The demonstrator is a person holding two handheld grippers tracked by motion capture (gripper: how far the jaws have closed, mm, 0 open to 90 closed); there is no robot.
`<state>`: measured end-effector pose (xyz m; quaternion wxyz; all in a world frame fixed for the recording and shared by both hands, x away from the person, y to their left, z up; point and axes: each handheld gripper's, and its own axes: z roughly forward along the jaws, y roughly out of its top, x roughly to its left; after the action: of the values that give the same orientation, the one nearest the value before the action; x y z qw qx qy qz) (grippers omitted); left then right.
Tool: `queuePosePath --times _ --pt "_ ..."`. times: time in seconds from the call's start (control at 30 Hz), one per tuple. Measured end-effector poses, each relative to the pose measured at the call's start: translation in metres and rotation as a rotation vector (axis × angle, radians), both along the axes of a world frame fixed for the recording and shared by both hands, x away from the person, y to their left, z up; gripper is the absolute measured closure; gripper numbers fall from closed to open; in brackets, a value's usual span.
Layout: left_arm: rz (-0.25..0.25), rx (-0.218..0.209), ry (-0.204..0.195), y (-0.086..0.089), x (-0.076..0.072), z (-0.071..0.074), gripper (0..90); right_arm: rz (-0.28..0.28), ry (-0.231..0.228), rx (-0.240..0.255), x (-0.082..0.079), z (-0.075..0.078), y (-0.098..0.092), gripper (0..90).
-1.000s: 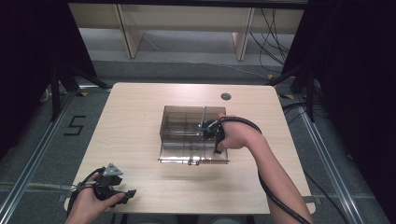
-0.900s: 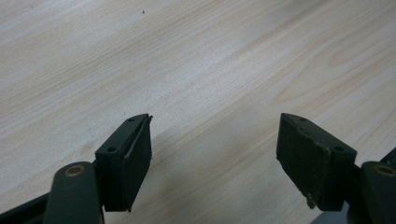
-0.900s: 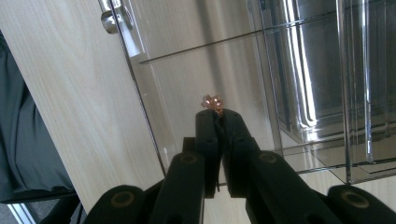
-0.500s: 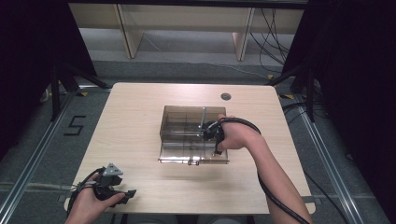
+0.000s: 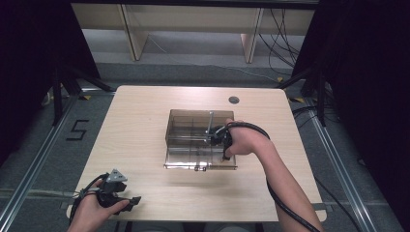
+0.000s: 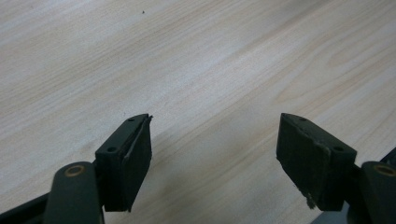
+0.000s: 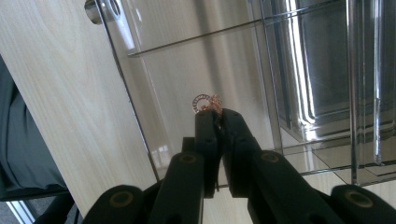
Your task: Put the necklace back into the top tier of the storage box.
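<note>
Setting: pale wooden table (image 5: pixel 145 121) with fine grain is carrying everything; the landmark is the clear organiser box (image 5: pixel 200 140) sitting near its middle.
Nearest the person: the left gripper (image 5: pixel 126 200) is resting at the table's front edge, well apart from the box, its jaws standing wide with nothing between them but bare wood.
At the box: the right gripper (image 7: pixel 219 114) is reaching over the box's right side, jaws nearly together and pinching a small ornament (image 7: pixel 206 102) at their very tips; they have just been easing apart slightly, with the piece between them.
Task's thing: the ornament is hanging over a compartment inside the box, above its floor.
Materials: the ornament is thin rose-gold metal, a tiny studded ring with a twisted bit; the box is smoky transparent plastic, glossy, with straight dividers and a metal latch (image 7: pixel 100 10).
Risk: judging by the tip-only hold, the piece could be slipping out crooked, bouncing on slick plastic into a neighbouring cell.
</note>
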<state>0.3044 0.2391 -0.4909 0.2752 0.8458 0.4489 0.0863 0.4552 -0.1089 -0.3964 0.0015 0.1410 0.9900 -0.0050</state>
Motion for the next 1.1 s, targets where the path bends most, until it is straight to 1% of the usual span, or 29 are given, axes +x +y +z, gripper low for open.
queuePosePath --times 0.07,0.1,0.13,0.17,0.2,0.23,0.27,0.3,0.33,0.37,0.4,0.43,0.47,0.5,0.53,0.57,0.6,0.63,0.67,0.7,0.73,0.77,0.83,0.87,0.9,0.93,0.97,1.0,1.1 --pt "0.004 -0.003 -0.002 0.000 0.000 0.000 26.5 0.002 -0.001 0.002 0.000 0.000 0.000 84.4" --pt "0.006 -0.004 -0.003 0.000 0.000 0.000 26.5 0.028 -0.002 0.015 0.001 0.000 0.000 83.2" --pt "0.004 0.000 -0.003 0.000 0.000 0.000 26.5 0.028 -0.002 0.015 0.001 0.000 0.000 83.2" --pt "0.004 -0.002 -0.003 0.000 0.000 0.000 26.5 0.011 0.001 -0.015 0.000 0.003 0.002 82.5" --pt "0.017 0.002 -0.010 0.000 0.000 0.000 26.4 -0.001 0.001 -0.003 -0.002 0.003 0.001 81.9" --pt "0.008 -0.001 -0.005 0.000 0.000 0.000 26.5 0.008 -0.002 0.014 -0.001 0.004 0.000 81.6" --pt "0.005 0.002 -0.006 0.000 0.000 0.000 26.5 0.006 -0.004 0.014 -0.001 0.005 0.000 81.4" --pt "0.013 0.007 -0.014 0.000 0.000 0.000 26.5 0.006 -0.007 0.013 -0.001 0.006 0.000 81.1" --pt "0.013 0.004 -0.011 0.000 0.000 0.000 26.4 0.018 -0.010 0.017 -0.001 0.007 0.000 80.6" --pt "0.014 -0.001 -0.008 -0.001 0.000 0.000 26.4 -0.008 -0.008 0.009 -0.003 0.008 0.000 80.0" --pt "0.016 0.000 -0.010 -0.001 0.000 0.000 26.4 0.016 -0.013 0.007 -0.002 0.010 0.000 79.4" --pt "0.013 0.005 -0.012 -0.001 0.000 0.000 26.4 -0.001 -0.007 0.020 -0.003 0.010 -0.001 78.8" --pt "0.017 0.005 -0.015 -0.001 0.000 -0.001 26.5 0.044 -0.005 0.038 -0.001 0.010 -0.001 78.3" --pt "0.024 0.005 -0.014 -0.002 0.001 -0.002 26.4 -0.011 -0.004 0.014 -0.004 0.012 -0.002 78.0" --pt "0.021 0.004 -0.014 -0.002 0.000 -0.001 26.5 0.010 -0.011 0.018 -0.003 0.014 -0.003 77.6" --pt "0.016 0.001 -0.013 -0.001 0.000 -0.001 26.4 -0.011 -0.012 0.023 -0.005 0.015 -0.003 77.3" --pt "0.021 -0.002 -0.018 -0.001 0.000 0.000 26.5 -0.007 -0.013 0.028 -0.005 0.015 -0.003 76.9" --pt "0.023 -0.001 -0.022 -0.001 0.000 0.000 26.5 -0.019 -0.015 0.029 -0.006 0.016 -0.004 76.3" --pt "0.016 -0.004 -0.019 -0.001 0.000 0.000 26.5 -0.018 -0.015 0.035 -0.007 0.016 -0.004 75.6" --pt "0.006 0.000 -0.019 0.000 0.000 0.000 26.4 -0.004 -0.014 0.039 -0.007 0.015 -0.004 74.7" --pt "0.005 0.003 -0.009 0.000 0.000 0.000 26.4 -0.004 -0.014 0.039 -0.007 0.015 -0.004 74.7" --pt "0.004 0.004 -0.009 0.000 0.000 0.000 26.4 -0.024 -0.011 0.035 -0.009 0.016 -0.004 74.4" --pt "0.020 0.002 -0.019 -0.001 0.000 0.000 26.5 -0.022 -0.012 0.036 -0.009 0.016 -0.004 73.3" --pt "0.019 0.004 -0.022 -0.001 0.000 0.000 26.5 -0.009 -0.014 0.046 -0.009 0.017 -0.004 73.1" --pt "0.014 0.003 -0.021 -0.001 0.000 0.000 26.4 -0.004 -0.016 0.043 -0.008 0.018 -0.005 73.0" --pt "0.006 0.003 -0.015 0.000 0.000 0.000 26.5 -0.029 -0.014 0.036 -0.010 0.019 -0.005 72.7" --pt "0.010 0.002 -0.017 -0.001 0.000 0.000 26.5 -0.003 -0.025 0.022 -0.009 0.021 -0.005 72.5" --pt "0.024 0.007 -0.022 -0.001 0.000 0.000 26.5 -0.011 -0.028 0.018 -0.010 0.022 -0.005 72.3" --pt "0.020 -0.001 -0.015 -0.001 0.000 -0.001 26.5 -0.004 -0.026 0.026 -0.011 0.023 -0.005 71.8"
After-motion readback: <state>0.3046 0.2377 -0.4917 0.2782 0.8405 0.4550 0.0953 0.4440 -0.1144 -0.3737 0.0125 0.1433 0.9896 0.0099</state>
